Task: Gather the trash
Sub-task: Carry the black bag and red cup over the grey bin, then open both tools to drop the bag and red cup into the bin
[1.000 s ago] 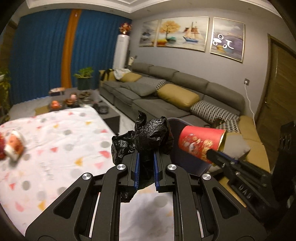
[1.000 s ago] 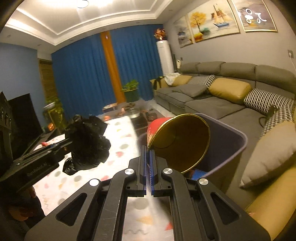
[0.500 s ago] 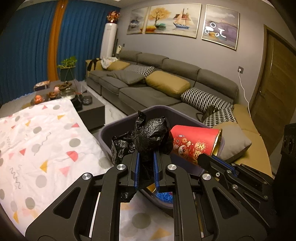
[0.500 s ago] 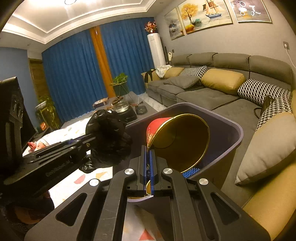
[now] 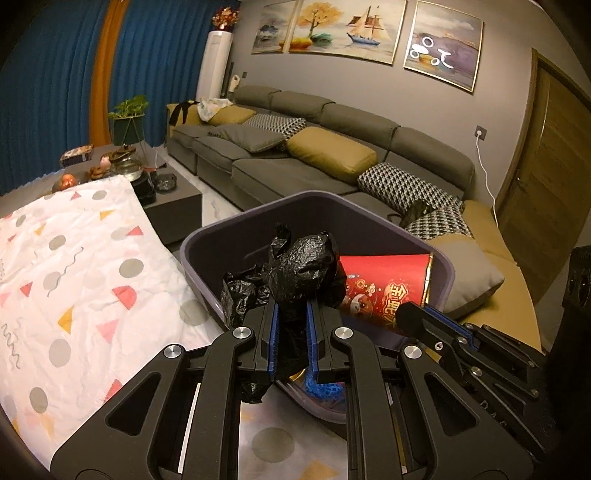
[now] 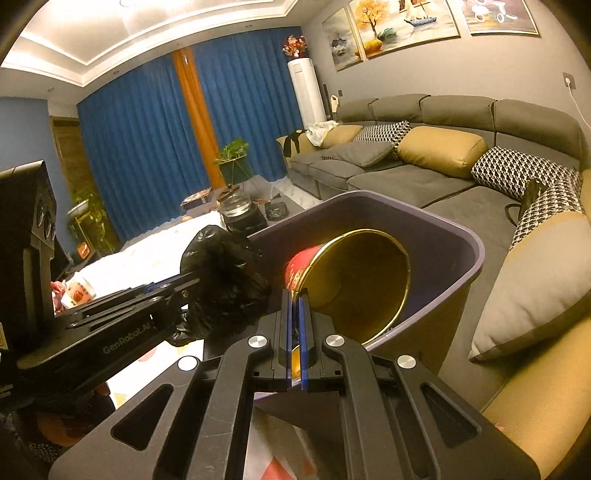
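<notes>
A crumpled black plastic bag sits at the centre of the left wrist view, pinched between the blue pads of the left claw, which is clamped on it; it hangs over the open mouth of a dark purple trash bin. Just to its right in that frame a red paper cup with gold lining and printed characters lies tilted on its side over the same bin, its rim caught in the right claw, whose pads are closed tight on the cup's edge. Both pieces seem a release away from being binned, so this round looks nearly finished; something blue already lies at the bin's bottom. More appears left to gather: at the left edge of the right wrist view another printed cup lies on the surface, which is covered by a white cloth with coloured dots and triangles and fills the lower left of the left wrist view. Beyond the cloth, a low dark table carries a glass pot and small items. A long grey sofa with mustard and houndstooth cushions runs across the middle, blue curtains fill the upper left, and paintings hang at the top.
</notes>
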A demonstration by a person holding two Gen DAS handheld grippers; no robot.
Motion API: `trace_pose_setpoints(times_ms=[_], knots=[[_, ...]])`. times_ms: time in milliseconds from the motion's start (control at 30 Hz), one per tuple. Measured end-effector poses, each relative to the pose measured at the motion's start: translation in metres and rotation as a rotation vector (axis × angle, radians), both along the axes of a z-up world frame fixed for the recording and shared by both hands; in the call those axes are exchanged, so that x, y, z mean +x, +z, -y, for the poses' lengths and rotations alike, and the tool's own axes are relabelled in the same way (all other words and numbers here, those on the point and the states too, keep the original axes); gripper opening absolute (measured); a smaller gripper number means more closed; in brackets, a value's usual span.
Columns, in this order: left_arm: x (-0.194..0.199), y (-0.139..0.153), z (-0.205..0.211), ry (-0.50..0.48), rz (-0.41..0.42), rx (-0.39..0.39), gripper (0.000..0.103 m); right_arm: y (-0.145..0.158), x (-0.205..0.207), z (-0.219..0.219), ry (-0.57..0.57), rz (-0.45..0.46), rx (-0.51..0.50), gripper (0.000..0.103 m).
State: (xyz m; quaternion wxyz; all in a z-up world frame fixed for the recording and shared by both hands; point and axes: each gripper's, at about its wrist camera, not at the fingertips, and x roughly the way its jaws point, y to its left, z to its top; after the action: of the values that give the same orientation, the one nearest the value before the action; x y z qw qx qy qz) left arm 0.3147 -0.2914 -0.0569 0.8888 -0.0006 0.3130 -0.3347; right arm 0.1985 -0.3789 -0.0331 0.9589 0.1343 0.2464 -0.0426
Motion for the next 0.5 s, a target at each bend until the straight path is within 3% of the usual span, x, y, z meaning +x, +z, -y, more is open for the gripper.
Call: trace_pose_setpoints(times_ms=[267, 400, 500], knots=[[0.0015, -0.0013, 0.0039, -0.020, -0.008, 0.010, 0.013, 0.0009, 0.0018, 0.0017, -0.011, -0.008, 0.001, 0.004], [0.0015, -0.0032, 0.0027, -0.016, -0.010, 0.016, 0.021, 0.0021, 0.0006, 0.0021, -0.017, -0.005, -0.002, 0.005], [0.0005, -0.0034, -0.0005, -0.007, -0.006, 0.019, 0.034, 0.0018, -0.0003, 0.0028, -0.022, -0.003, 0.001, 0.006]])
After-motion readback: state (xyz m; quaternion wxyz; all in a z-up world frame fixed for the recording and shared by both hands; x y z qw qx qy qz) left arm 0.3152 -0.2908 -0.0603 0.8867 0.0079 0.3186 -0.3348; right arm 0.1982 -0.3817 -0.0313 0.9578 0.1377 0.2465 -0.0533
